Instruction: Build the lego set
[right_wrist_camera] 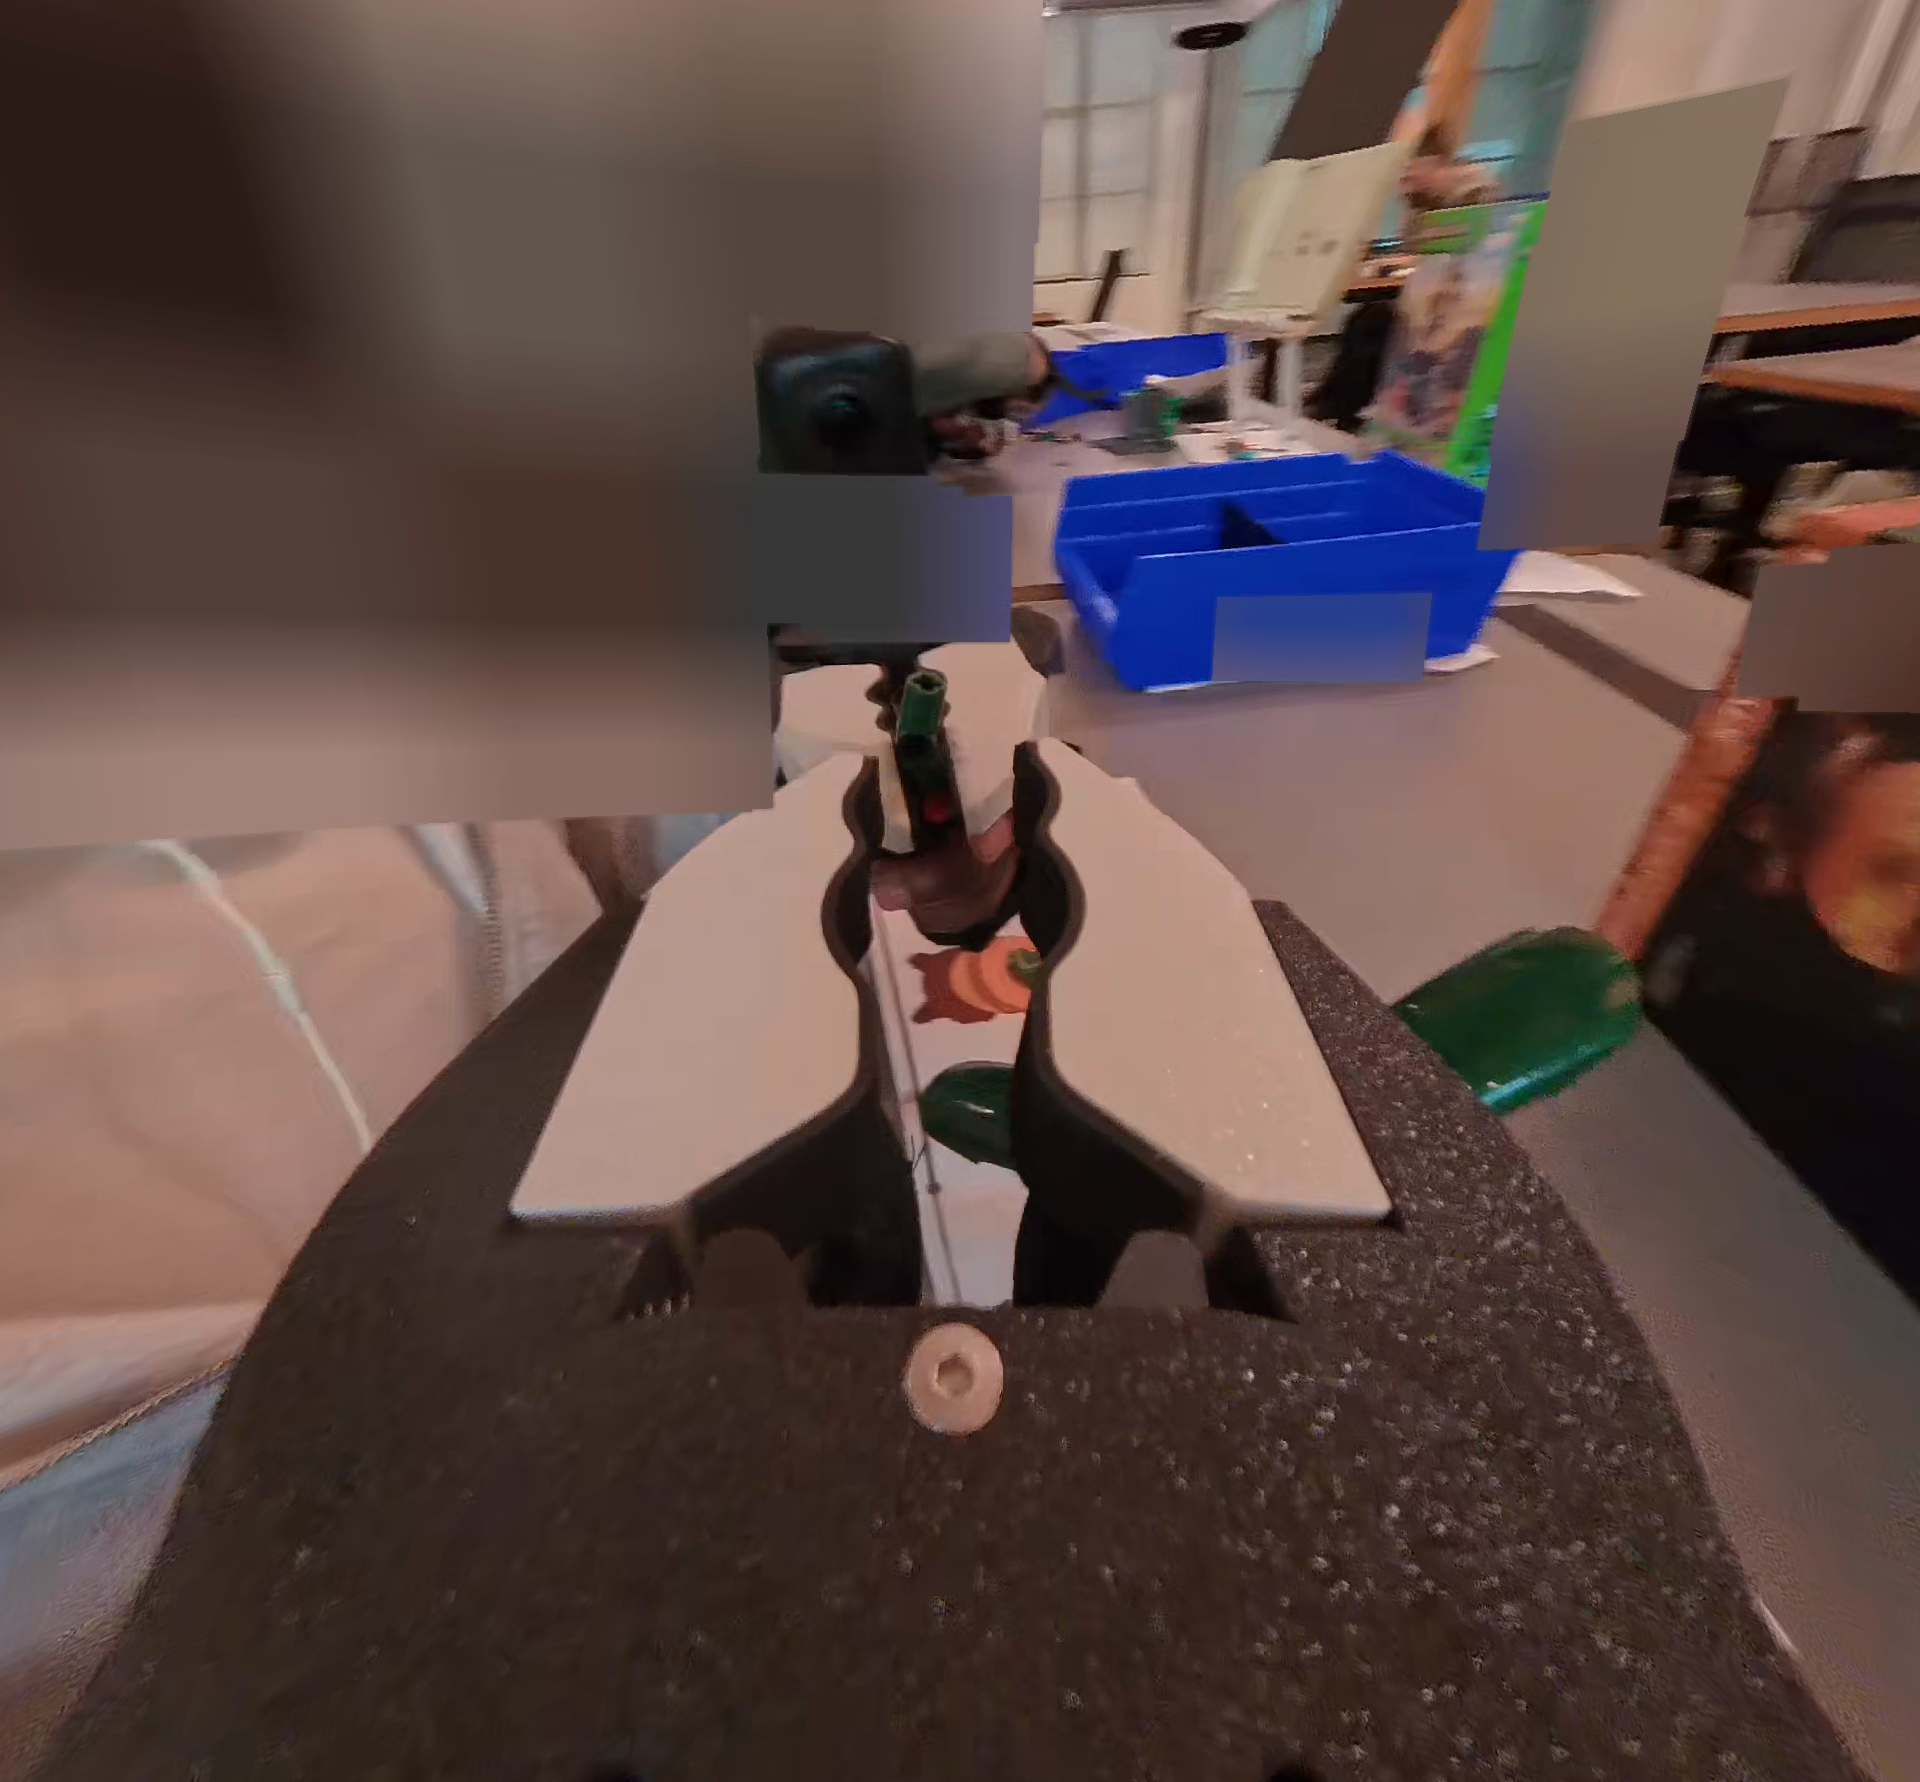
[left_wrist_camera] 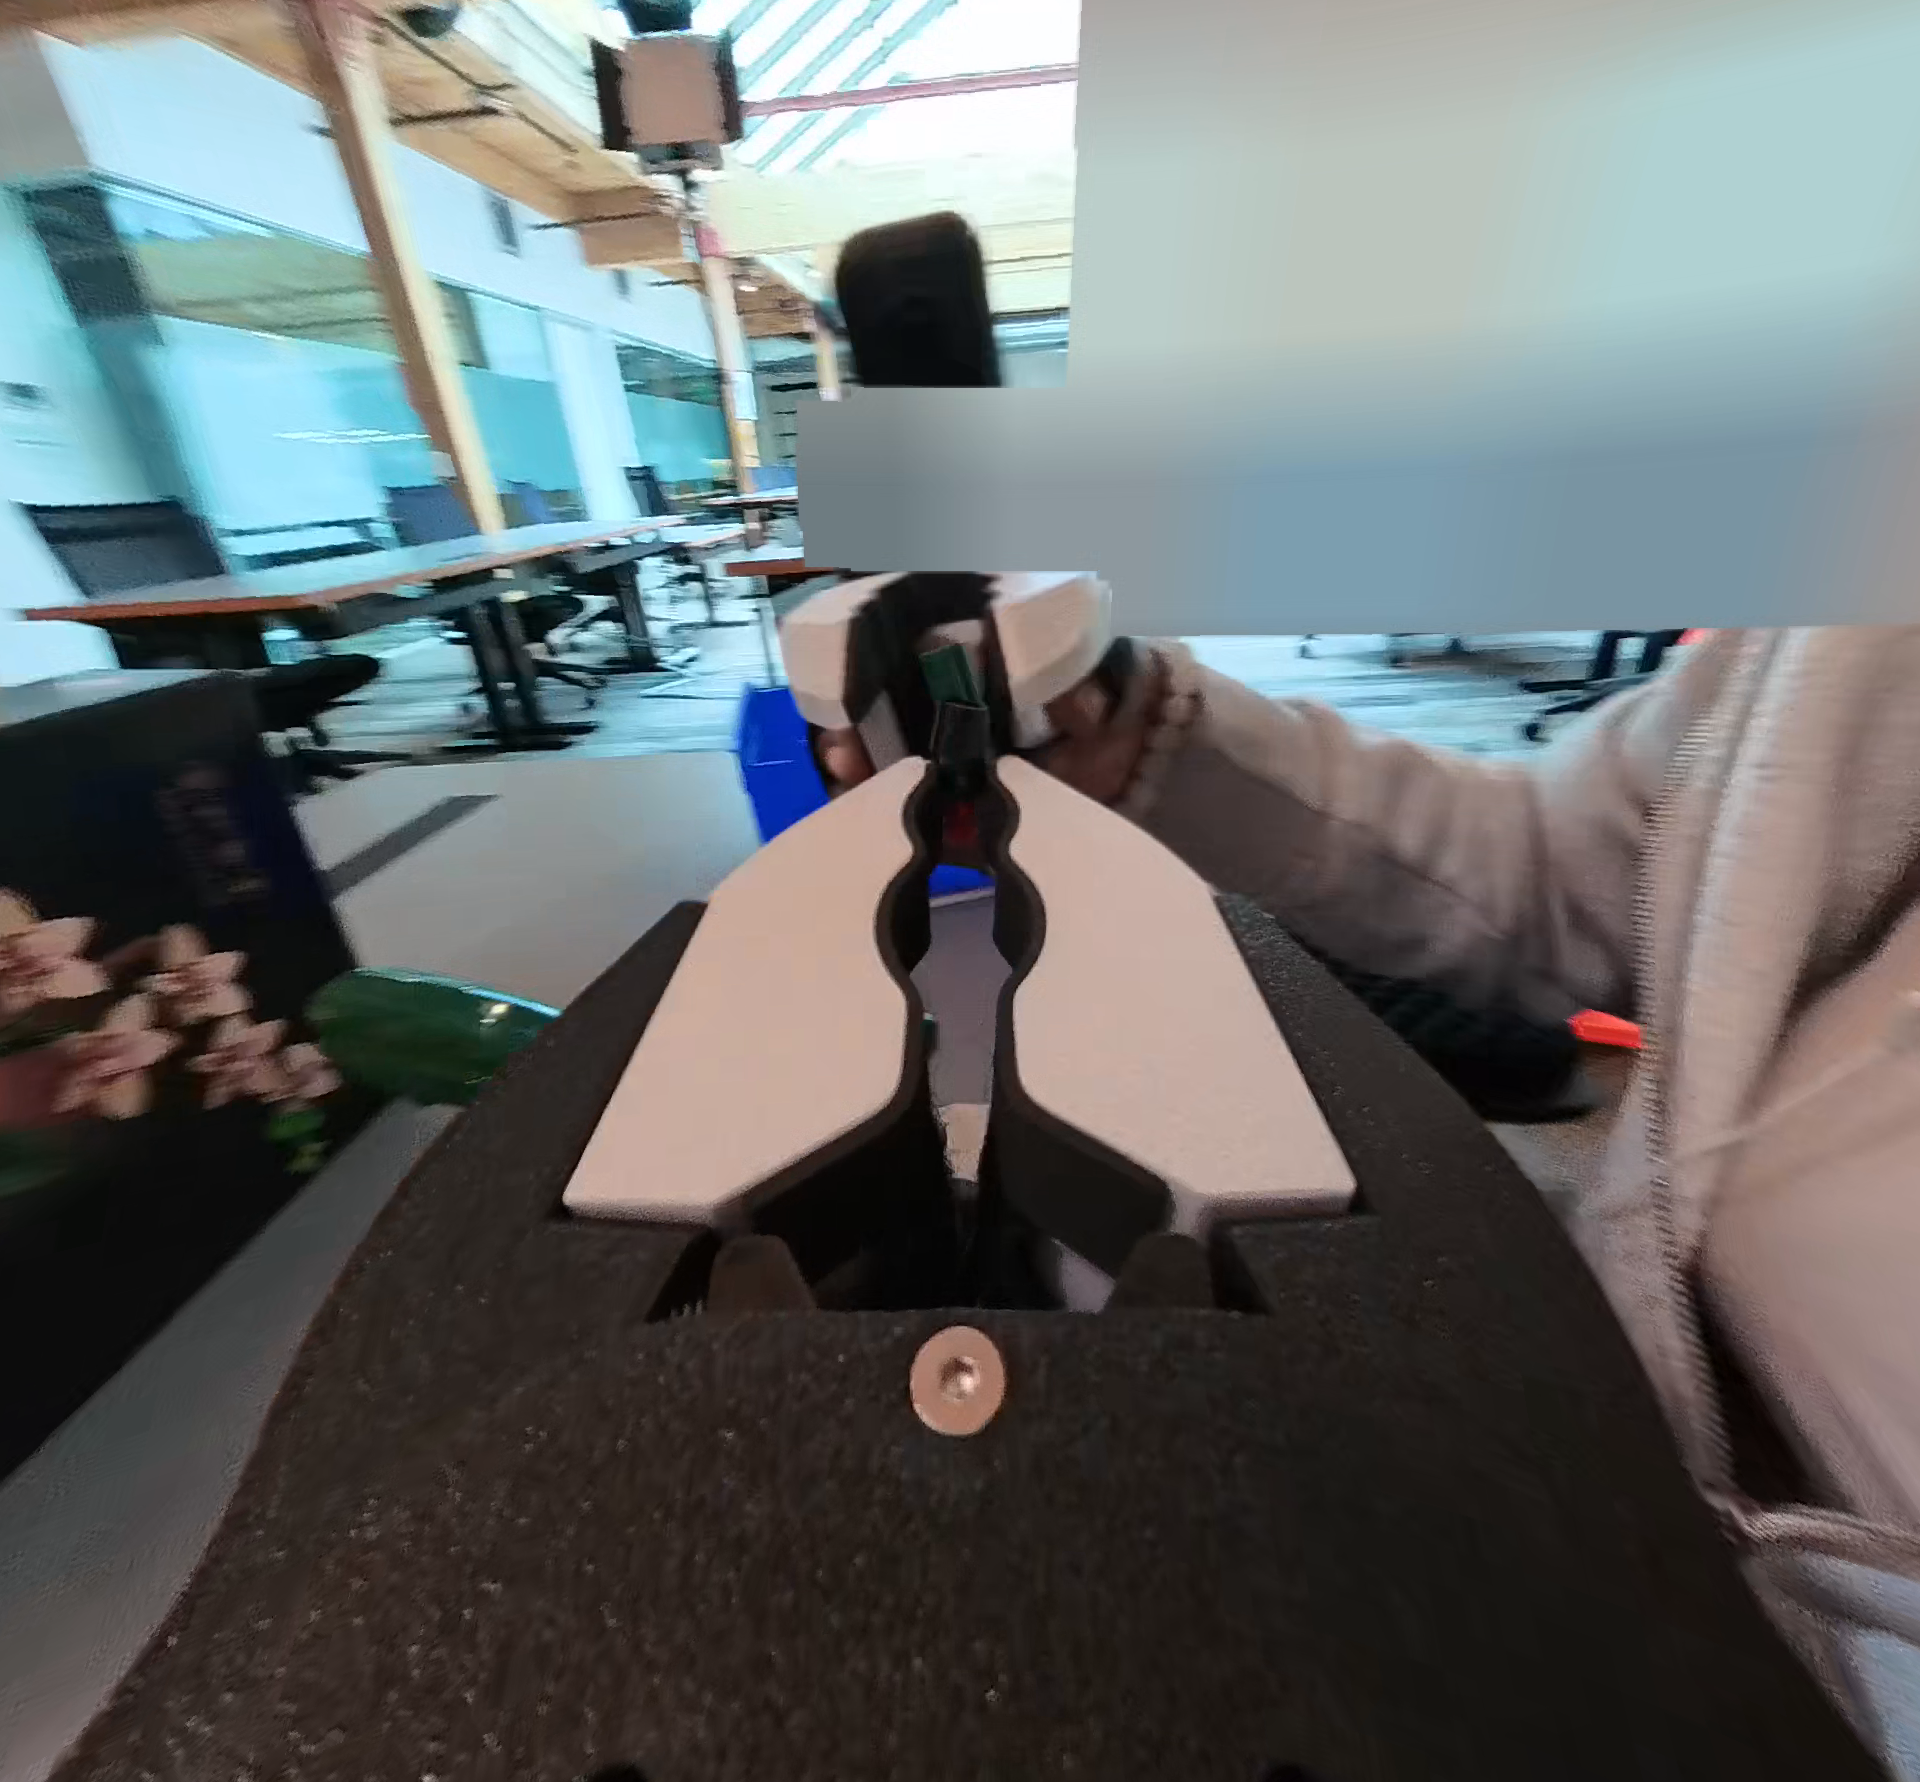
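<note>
My left gripper [left_wrist_camera: 961,776] pinching lower end of small green-and-black lego stem [left_wrist_camera: 956,709], red bit between tips; my right gripper [right_wrist_camera: 940,776] facing it, fingers narrow around same stem [right_wrist_camera: 922,745], grip itself unclear. Stem held mid-air above grey table [right_wrist_camera: 1351,797]; blue bin [right_wrist_camera: 1278,558] behind, green leaf piece [right_wrist_camera: 1517,1015] beside my right gripper

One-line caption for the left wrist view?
Left gripper and right gripper meet tip to tip, pinching a small green-and-black lego stem above the grey table.

A grey table [right_wrist_camera: 1299,797] carries a blue bin [right_wrist_camera: 1278,579] and green leaf pieces [right_wrist_camera: 1517,1015].
</note>
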`<state>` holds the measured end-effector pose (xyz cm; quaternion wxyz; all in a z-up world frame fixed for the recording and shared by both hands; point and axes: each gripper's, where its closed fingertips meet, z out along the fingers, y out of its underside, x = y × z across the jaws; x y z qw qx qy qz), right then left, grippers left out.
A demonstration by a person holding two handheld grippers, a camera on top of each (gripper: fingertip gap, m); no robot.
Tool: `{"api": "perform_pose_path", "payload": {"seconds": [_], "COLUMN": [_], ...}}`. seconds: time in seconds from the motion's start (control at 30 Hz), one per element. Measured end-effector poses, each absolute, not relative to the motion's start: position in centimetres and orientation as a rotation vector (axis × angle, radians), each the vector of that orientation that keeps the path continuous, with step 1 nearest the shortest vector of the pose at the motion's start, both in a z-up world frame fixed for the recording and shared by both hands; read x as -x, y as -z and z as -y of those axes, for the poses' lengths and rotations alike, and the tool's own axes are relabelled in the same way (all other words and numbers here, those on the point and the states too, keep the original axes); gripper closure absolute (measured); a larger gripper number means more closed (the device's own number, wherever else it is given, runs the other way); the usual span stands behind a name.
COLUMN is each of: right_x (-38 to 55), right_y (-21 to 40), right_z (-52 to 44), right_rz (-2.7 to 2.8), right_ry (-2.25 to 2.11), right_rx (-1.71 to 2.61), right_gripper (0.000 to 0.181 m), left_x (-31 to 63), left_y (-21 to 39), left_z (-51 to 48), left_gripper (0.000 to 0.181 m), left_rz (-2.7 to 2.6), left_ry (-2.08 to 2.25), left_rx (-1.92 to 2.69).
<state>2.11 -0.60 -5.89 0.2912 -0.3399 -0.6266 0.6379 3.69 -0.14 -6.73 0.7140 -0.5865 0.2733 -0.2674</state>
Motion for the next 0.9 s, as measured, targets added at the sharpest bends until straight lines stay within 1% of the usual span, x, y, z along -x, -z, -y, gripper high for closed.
{"api": "perform_pose_path", "payload": {"seconds": [0.03,0.07,0.17,0.2,0.33,0.37,0.4,0.43,0.5,0.63,0.9], "right_x": [-2.1,-2.1,-2.0,-2.1,-2.6,-2.7,-2.8,-2.7,-2.4,-1.1,-0.2], "right_y": [5.9,5.8,6.1,6.4,6.8,6.5,6.3,6.4,7.7,9.4,10.0], "right_z": [0.6,0.8,1.2,1.2,0.8,0.1,-0.9,-2.1,-3.8,-4.5,-5.2], "right_rz": [1.646,1.629,1.637,1.656,1.700,1.678,1.652,1.648,1.691,1.759,1.649], "right_ry": [-1.662,-1.646,-1.583,-1.557,-1.536,-1.550,-1.555,-1.552,-1.565,-1.623,-1.793], "right_rx": [0.920,0.919,0.939,0.939,0.931,0.936,0.952,0.982,1.065,1.106,1.121], "right_gripper": [0.157,0.158,0.173,0.173,0.174,0.175,0.175,0.175,0.175,0.175,0.175], "left_x": [-3.5,-3.5,-3.9,-4.1,-4.3,-3.9,-3.0,-1.9,0.1,0.6,-1.1], "left_y": [6.7,6.9,7.3,7.4,8.3,8.6,9.0,9.4,10.7,12.9,13.8], "left_z": [-0.1,-0.3,-0.5,-0.5,-0.7,-0.9,-1.2,-1.5,-2.0,-3.6,-5.7], "left_gripper": [0.175,0.175,0.175,0.175,0.174,0.170,0.162,0.158,0.157,0.156,0.158], "left_rz": [-0.594,-0.593,-0.599,-0.599,-0.601,-0.610,-0.618,-0.625,-0.647,-0.670,-0.644], "left_ry": [0.553,0.519,0.495,0.501,0.507,0.477,0.421,0.350,0.254,0.260,0.380], "left_rx": [1.305,1.314,1.325,1.329,1.368,1.396,1.430,1.464,1.556,1.649,1.627]}}
